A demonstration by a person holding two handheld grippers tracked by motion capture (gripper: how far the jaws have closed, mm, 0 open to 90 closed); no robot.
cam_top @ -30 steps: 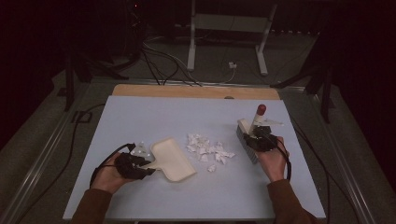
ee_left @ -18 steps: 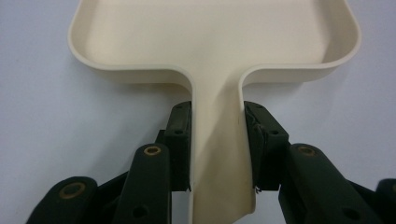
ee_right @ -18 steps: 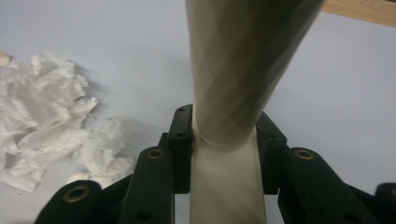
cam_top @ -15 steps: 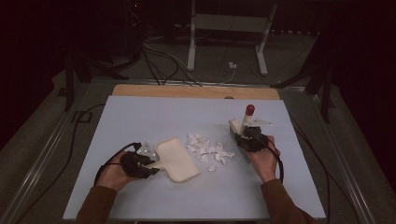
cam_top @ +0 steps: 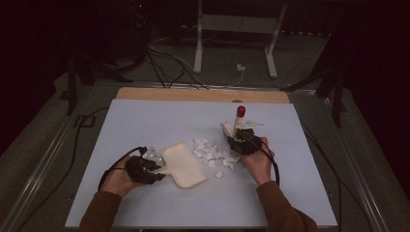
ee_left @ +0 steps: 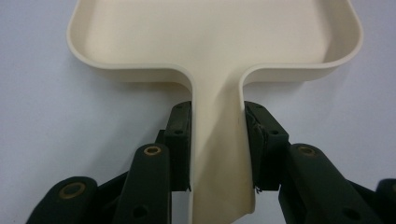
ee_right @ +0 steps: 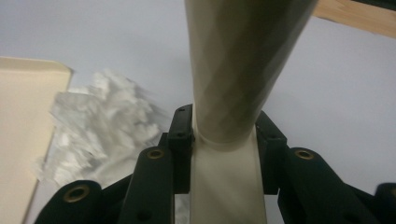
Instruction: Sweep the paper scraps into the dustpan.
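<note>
A cream dustpan (cam_top: 184, 164) lies flat on the pale blue table (cam_top: 145, 121), left of centre. My left gripper (cam_top: 155, 167) is shut on its handle; in the left gripper view the jaws of the left gripper (ee_left: 217, 140) press both sides of the dustpan (ee_left: 215, 37) handle. A pile of white paper scraps (cam_top: 212, 153) lies just right of the pan. My right gripper (cam_top: 240, 140) is shut on a cream brush handle with a red tip (cam_top: 241, 111), standing upright beside the scraps. The right gripper (ee_right: 224, 135) clamps the brush handle (ee_right: 238, 56), with scraps (ee_right: 102, 126) to its left.
A wooden strip (cam_top: 203, 94) runs along the table's far edge. Cables (cam_top: 169, 58) and the legs of a metal stand (cam_top: 270, 53) lie on the floor beyond it. Bare table surface stretches across the far half and to the right of my right hand.
My right hand has carried the upright brush leftward, closer to the paper scraps. The left hand and the dustpan have stayed where they were.
</note>
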